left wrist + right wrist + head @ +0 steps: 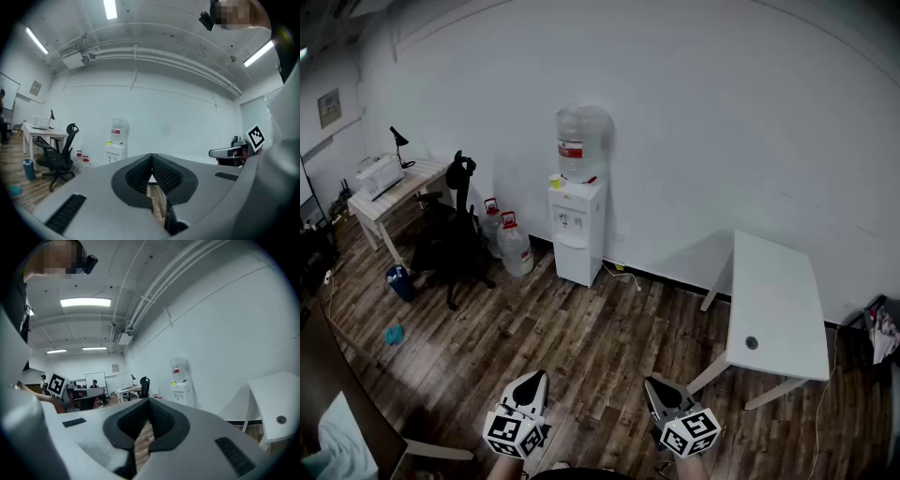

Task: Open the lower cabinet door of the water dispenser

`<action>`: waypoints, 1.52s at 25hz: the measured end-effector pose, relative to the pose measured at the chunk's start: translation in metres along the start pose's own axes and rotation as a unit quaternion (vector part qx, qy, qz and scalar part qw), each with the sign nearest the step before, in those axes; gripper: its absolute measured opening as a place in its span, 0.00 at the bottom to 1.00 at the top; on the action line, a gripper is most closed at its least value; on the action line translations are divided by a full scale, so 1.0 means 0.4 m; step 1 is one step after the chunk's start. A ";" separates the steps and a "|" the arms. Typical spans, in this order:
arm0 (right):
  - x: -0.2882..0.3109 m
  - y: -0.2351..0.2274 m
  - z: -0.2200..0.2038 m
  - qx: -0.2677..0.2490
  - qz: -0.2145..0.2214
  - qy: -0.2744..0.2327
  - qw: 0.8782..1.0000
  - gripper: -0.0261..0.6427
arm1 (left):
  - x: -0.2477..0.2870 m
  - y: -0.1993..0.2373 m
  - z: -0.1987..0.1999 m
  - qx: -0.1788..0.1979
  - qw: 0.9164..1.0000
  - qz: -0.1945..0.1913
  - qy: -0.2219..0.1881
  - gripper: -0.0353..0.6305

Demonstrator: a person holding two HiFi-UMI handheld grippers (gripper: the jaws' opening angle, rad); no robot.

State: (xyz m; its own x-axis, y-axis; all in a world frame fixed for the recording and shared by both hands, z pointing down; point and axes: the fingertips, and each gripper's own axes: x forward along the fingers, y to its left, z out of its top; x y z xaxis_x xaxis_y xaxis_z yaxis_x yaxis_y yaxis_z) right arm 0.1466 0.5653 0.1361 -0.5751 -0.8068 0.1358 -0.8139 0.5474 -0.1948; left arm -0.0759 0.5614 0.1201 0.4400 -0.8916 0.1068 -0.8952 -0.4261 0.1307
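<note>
A white wall is filling the far side of the room, and a dark wood floor is running from it to the person. A white table is standing at the right, with a desk and a black chair at the left. The dispenser is standing against the wall between them, well apart from both grippers, with a big bottle on top. Its lower door is facing the room and is looking closed. 2 spare bottles are sitting on the floor just beside it, on the chair's side.

The left gripper and the right gripper are hanging low at the bottom of the head view, side by side. Both are pointing forward at the wall, almost level, with the marker cubes turned up to the camera. On each 1, the jaws are pressed together with nothing between them.
</note>
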 end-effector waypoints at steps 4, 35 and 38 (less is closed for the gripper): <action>0.001 -0.031 0.003 0.001 0.004 0.004 1.000 0.07 | 0.023 -0.010 0.006 0.003 1.000 0.012 0.000 0.07; -0.137 -0.162 -0.029 0.030 0.005 0.002 1.000 0.07 | 0.037 -0.132 -0.052 0.002 1.000 0.018 0.016 0.07; -0.135 -0.182 -0.033 0.025 -0.004 0.000 1.000 0.07 | 0.069 -0.126 -0.056 0.002 1.000 0.012 0.011 0.07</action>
State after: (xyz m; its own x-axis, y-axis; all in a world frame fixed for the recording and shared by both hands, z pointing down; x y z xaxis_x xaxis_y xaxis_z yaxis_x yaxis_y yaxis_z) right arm 0.2359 0.5720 0.1557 -0.5679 -0.8115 0.1380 -0.8138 0.5283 -0.2422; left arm -0.0171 0.5617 0.1385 0.4206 -0.8978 0.1306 -0.9054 -0.4062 0.1238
